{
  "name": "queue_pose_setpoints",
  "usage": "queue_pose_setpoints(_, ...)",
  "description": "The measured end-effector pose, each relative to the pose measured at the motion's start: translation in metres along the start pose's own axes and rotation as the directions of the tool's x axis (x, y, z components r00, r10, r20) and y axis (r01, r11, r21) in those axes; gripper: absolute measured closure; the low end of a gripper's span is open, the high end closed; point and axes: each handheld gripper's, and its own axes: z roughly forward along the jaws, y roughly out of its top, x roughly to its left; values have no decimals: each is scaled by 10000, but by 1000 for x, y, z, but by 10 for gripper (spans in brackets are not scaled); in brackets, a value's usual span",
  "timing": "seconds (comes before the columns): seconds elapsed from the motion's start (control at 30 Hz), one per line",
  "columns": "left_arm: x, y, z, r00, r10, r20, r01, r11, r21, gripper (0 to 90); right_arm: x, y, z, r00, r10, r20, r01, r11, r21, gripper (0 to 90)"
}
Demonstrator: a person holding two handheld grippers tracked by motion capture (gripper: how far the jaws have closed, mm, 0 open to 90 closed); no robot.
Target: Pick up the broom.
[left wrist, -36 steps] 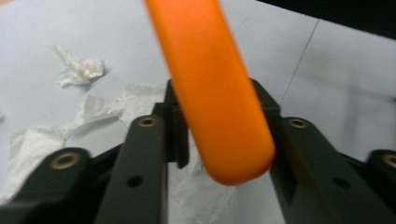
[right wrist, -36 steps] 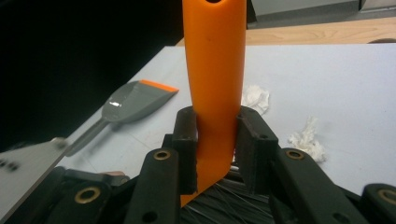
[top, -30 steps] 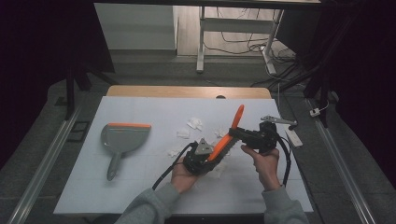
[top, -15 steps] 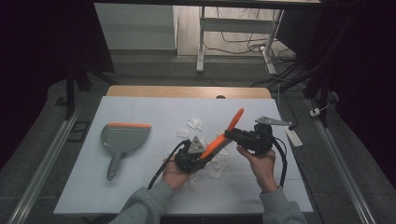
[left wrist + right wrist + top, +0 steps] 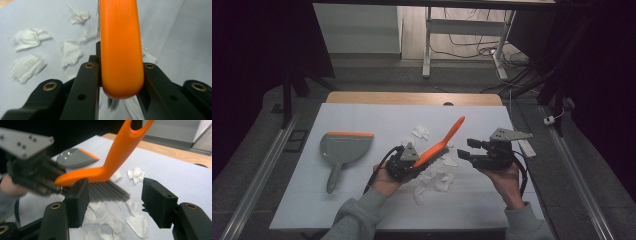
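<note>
The orange plastic hand brush with grey bristles [image 5: 439, 144] looks light and rigid in its body, with a smooth, somewhat slippery moulded back and a long flat handle that ends in a forked hanging loop; the bristles themselves are soft and will splay under pressure, so the sensible place to hold it is the hard orange back or the handle, never the bristle tuft. It sits over the middle of the white-covered bench [image 5: 362, 210], its head low above a scatter of torn white paper scraps [image 5: 439, 181] and its handle slanting up and away toward the far right. The left gripper [image 5: 408, 165] is clenched on the brush's rounded head end: in the left gripper view the orange back [image 5: 120, 47] is wedged between the two black jaws, touching both, with a few grey bristles poking out beneath. That grip looks firm, but since it is taken at one end, I judge that the long handle could lever and twist the brush if the bristles were pressed hard into the bench. The right gripper [image 5: 472, 151] is released, its jaws spread wide and holding nothing, hovering just to the right of the brush; in the right gripper view the bristles [image 5: 110, 191] lie between the open jaws without touching either. The paper scraps are feather-light and would skid or lift easily. A grey plastic dustpan with an orange lip [image 5: 343, 150] lies flat well to the left.
</note>
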Motion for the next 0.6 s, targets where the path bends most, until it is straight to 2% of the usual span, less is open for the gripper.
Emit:
queue_pose_setpoints(0.13, -2, 1, 0, 9996, 273, 8, -273, 9991, 312, 777, 0, -3, -2, 9981, -622, -7, 622, 9971, 444, 388)
queue_pose_setpoints(0.2, -3, 2, -1, 9987, 502, -68, -496, 9968, 624, 777, 2, -2, -4, 9952, -970, -122, 975, 9937, 559, 390)
queue_pose_setpoints(0.23, -3, 2, -1, 9987, 502, -68, -496, 9968, 624, 777, 4, -1, -6, 9926, -1188, -233, 1201, 9905, 665, 391)
queue_pose_setpoints(0.4, -9, 4, -4, 9932, 1109, -340, -1065, 9880, 1122, 776, 18, 8, -8, 9750, -2192, -375, 2221, 9683, 1147, 396)
queue_pose_setpoints(0.43, -9, 4, -4, 9932, 1109, -340, -1065, 9880, 1122, 777, 22, 10, -7, 9708, -2362, -411, 2395, 9635, 1198, 404)
queue_pose_setpoints(0.5, -15, 8, -5, 9882, 1482, -397, -1418, 9809, 1330, 777, 30, 13, -6, 9612, -2723, -437, 2758, 9505, 1434, 411)
queue_pose_setpoints(0.6, -18, 10, -5, 9849, 1690, -378, -1618, 9757, 1477, 777, 38, 15, -3, 9490, -3111, -509, 3151, 9330, 1735, 410)
